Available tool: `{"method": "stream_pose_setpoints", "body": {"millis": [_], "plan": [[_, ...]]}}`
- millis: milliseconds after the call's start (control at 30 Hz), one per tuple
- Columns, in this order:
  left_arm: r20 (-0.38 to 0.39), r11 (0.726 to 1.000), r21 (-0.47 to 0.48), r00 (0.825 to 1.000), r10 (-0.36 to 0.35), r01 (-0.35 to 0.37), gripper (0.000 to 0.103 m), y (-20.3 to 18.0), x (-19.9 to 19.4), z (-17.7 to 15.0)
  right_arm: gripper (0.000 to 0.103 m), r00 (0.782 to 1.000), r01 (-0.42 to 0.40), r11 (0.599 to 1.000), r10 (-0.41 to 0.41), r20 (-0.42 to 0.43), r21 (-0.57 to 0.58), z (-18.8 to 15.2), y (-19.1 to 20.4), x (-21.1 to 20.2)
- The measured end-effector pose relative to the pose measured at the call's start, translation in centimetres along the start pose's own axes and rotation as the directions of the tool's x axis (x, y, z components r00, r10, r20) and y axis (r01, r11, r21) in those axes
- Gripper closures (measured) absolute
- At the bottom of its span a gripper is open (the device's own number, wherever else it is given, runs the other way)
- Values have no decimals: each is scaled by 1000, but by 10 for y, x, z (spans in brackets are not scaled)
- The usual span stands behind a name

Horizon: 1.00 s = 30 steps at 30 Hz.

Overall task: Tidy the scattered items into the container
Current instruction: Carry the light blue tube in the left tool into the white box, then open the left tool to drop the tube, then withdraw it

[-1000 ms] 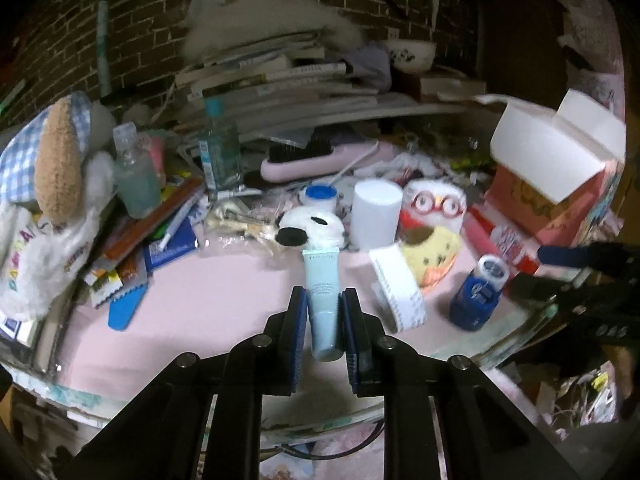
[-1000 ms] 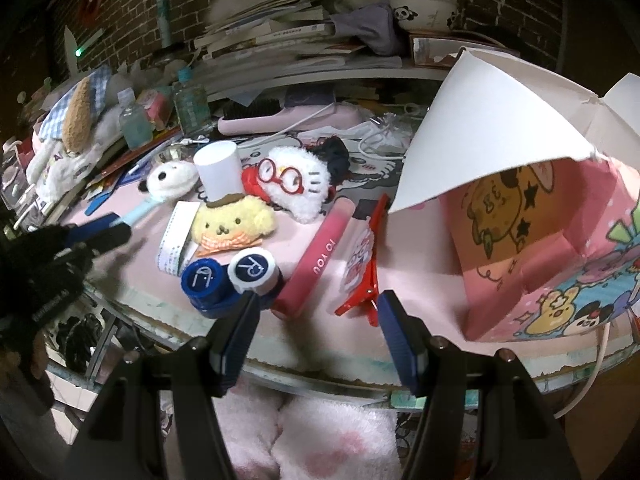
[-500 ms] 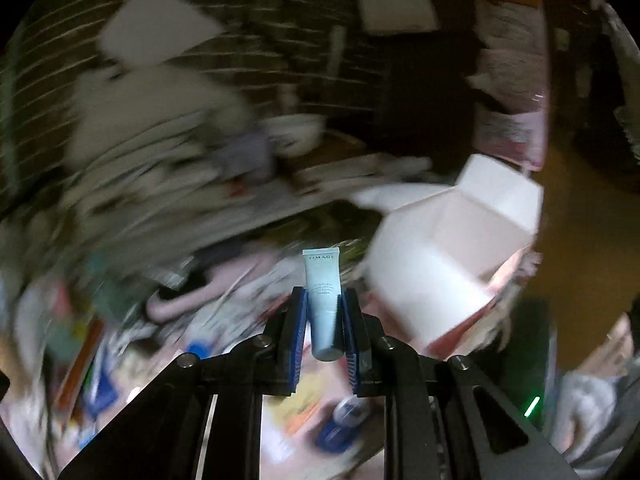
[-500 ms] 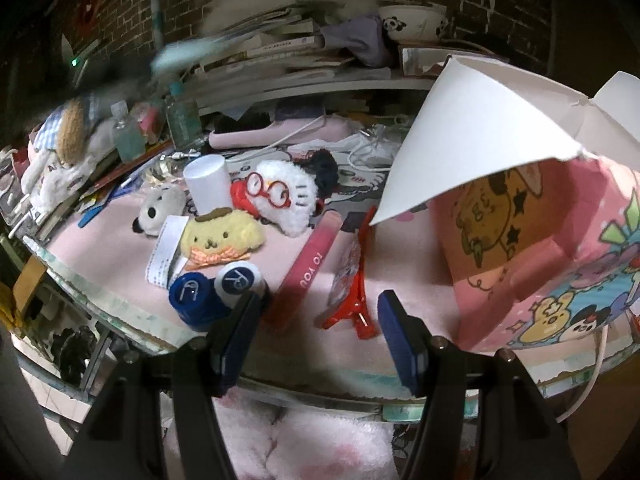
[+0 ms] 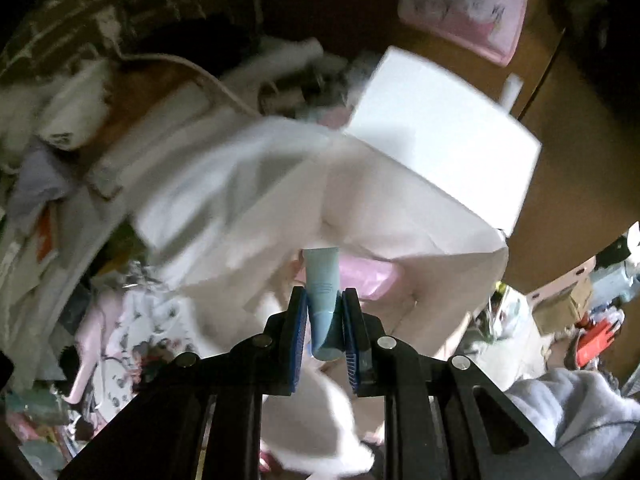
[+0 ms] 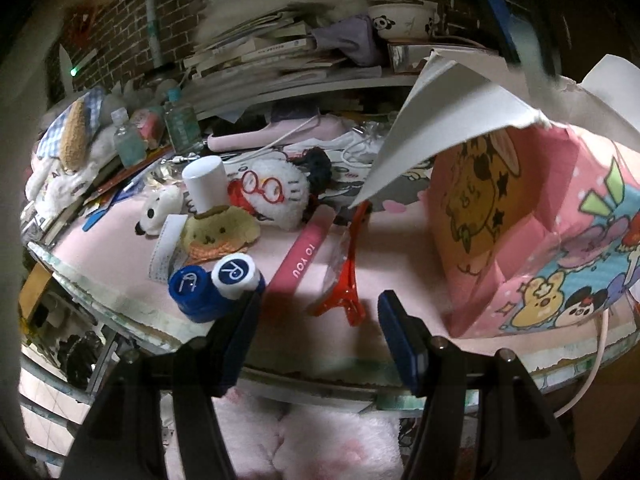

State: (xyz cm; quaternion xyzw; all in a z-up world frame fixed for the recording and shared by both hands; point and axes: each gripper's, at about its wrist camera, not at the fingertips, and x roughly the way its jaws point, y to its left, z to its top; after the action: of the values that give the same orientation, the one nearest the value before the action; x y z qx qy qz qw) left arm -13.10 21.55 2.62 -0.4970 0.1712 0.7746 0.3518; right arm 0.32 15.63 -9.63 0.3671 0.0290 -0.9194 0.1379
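My left gripper [image 5: 325, 322] is clamped on the pale blue tube [image 5: 322, 284], which stands up between the 2 blue pads, its flat end pointing away from me. Just beyond the tube's tip opens the pink box [image 5: 408, 216], with white flaps spread around its mouth; that view is blurred. My right gripper [image 6: 318, 312] stands about half wide with nothing between its fingers, low at the near table edge [image 6: 120, 312]. Just ahead of it lie the red hair clip [image 6: 344, 280], the pink stick [image 6: 302, 258] and the blue lens case [image 6: 216, 286]; the box rises ahead to its right.
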Motion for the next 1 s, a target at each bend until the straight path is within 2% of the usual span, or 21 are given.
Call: {"method": "stream_pose_setpoints", "body": {"millis": [267, 500, 567, 633, 667, 700, 733, 867, 1000], "plan": [[-159, 999, -21, 987, 27, -31, 91, -4, 42, 2, 45, 1000, -5, 1000, 5, -2, 14, -3, -5, -1], [-175, 999, -23, 984, 19, -23, 90, -5, 45, 0, 45, 1000, -12, 1000, 12, -5, 16, -5, -5, -1], [-163, 1000, -29, 987, 5, -9, 82, -5, 42, 0, 45, 1000, -10, 1000, 10, -3, 11, -6, -5, -2], [-129, 1000, -25, 992, 5, -9, 58, -6, 35, 1, 45, 1000, -5, 1000, 5, -2, 9, -7, -5, -2], [-109, 1000, -18, 994, 7, -9, 49, -8, 30, 1, 45, 1000, -4, 1000, 4, -3, 12, -8, -6, -2], [-93, 1000, -12, 996, 10, -11, 23, -9, 25, 2, 45, 1000, -5, 1000, 5, -3, 16, -9, -7, -2], [-62, 1000, -6, 998, 19, -20, 9, -11, 18, 2, 45, 1000, -3, 1000, 3, -1, 20, -10, -8, -2], [79, 1000, -4, 996, -28, 28, 9, -12, -19, 1, 44, 1000, 19, 999, -19, 23, 32, -14, -12, -5], [230, 998, -17, 972, -52, 58, 9, -7, -61, -10, 44, 998, 20, 998, -23, 50, 53, -22, -16, -8]]}}
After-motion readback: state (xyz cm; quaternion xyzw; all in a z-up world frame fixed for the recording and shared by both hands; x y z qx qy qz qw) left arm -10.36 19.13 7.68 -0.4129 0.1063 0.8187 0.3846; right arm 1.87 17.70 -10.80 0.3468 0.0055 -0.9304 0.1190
